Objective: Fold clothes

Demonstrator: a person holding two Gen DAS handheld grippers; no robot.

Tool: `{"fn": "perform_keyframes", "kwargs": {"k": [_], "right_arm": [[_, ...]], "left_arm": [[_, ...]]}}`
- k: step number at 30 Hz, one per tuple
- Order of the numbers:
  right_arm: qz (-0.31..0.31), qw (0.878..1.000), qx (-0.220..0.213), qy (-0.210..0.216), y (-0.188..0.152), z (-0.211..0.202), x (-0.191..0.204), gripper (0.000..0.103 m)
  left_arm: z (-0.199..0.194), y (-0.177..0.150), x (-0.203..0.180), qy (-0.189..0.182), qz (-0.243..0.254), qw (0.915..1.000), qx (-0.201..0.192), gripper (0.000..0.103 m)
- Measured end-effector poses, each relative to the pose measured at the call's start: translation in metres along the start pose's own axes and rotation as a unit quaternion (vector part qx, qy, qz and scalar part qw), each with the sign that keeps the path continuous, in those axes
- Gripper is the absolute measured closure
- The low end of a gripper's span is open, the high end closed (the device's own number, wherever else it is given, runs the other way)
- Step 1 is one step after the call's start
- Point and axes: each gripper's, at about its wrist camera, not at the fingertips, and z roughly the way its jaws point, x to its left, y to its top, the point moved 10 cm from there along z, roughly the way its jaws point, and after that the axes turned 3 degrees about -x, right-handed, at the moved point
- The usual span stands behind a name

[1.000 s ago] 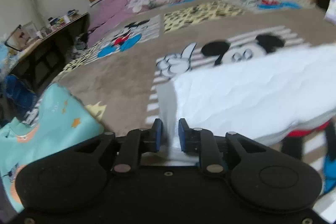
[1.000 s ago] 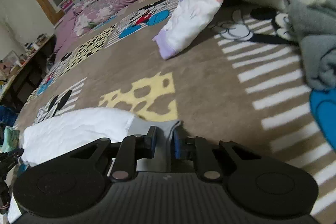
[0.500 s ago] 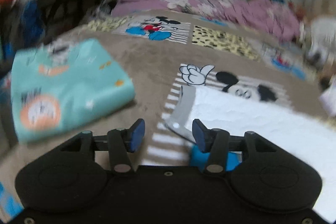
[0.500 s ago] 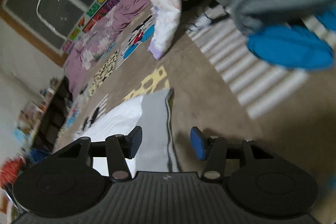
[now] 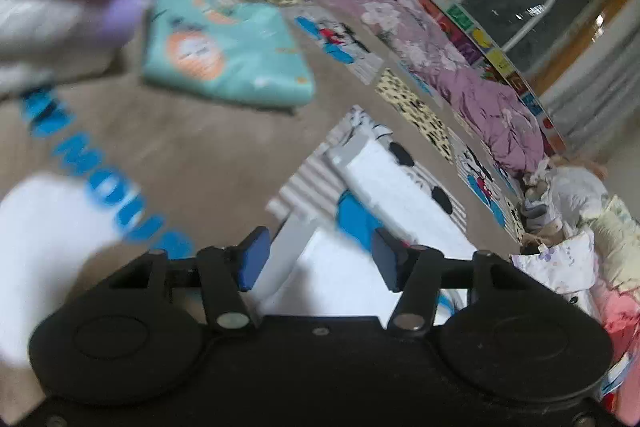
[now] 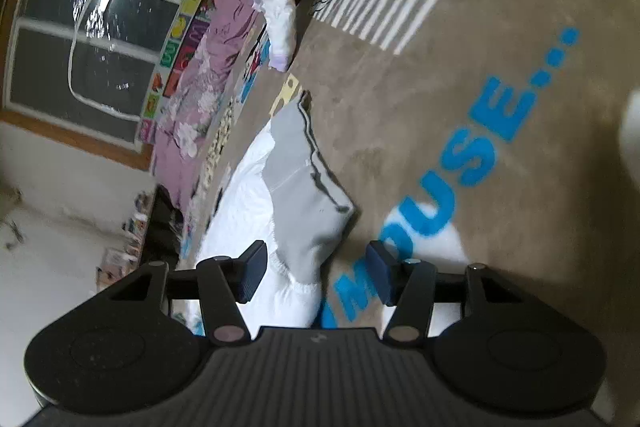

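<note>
Soft white cloth garment [image 6: 244, 203] with smooth grey band; fuzzy matt brown blanket [image 6: 420, 99]; matt black plastic right gripper [image 6: 316, 273].

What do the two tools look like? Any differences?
Both are matte black with two round housings, angular linkage arms and silver pivot pins. The left tool has blue pads and a smooth black base. The right tool has darker navy ribbed pads and a ridged grey base with a small logo.

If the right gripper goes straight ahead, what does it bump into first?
Probably the grey band of the white garment, lying right ahead of the open right gripper; depth is hard to judge.
</note>
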Motion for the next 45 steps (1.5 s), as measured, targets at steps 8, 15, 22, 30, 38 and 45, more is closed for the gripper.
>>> {"fn": "perform_keyframes", "kwargs": {"k": [8, 15, 22, 30, 38, 45], "right_arm": [[0.027, 0.999, -0.019, 0.017, -0.005, 0.008, -0.002, 0.046], [0.017, 0.999, -0.041, 0.022, -0.004, 0.026, 0.007, 0.047], [0.003, 0.998, -0.052, 0.026, 0.002, 0.03, 0.017, 0.091], [-0.039, 0.996, -0.076, 0.01, 0.016, 0.002, 0.028, 0.098], [-0.079, 0.993, -0.058, -0.059, 0.013, 0.002, -0.005, 0.094], [-0.21, 0.972, -0.097, -0.034, 0.029, -0.013, 0.049, 0.073]], "left_arm": [[0.007, -0.032, 0.016, -0.015, -0.056, 0.9976, 0.038, 0.043], [0.036, -0.047, 0.006, -0.011, -0.034, 0.9988, 0.032, 0.056], [0.024, -0.041, -0.003, -0.017, -0.023, 0.9995, 0.011, 0.093], [0.0, -0.034, -0.012, -0.014, -0.006, 0.9998, -0.014, 0.096], [0.015, -0.049, 0.016, 0.053, 0.014, 0.9984, 0.014, 0.083], [-0.008, -0.051, -0.017, 0.055, 0.145, 0.9877, -0.017, 0.057]]}}
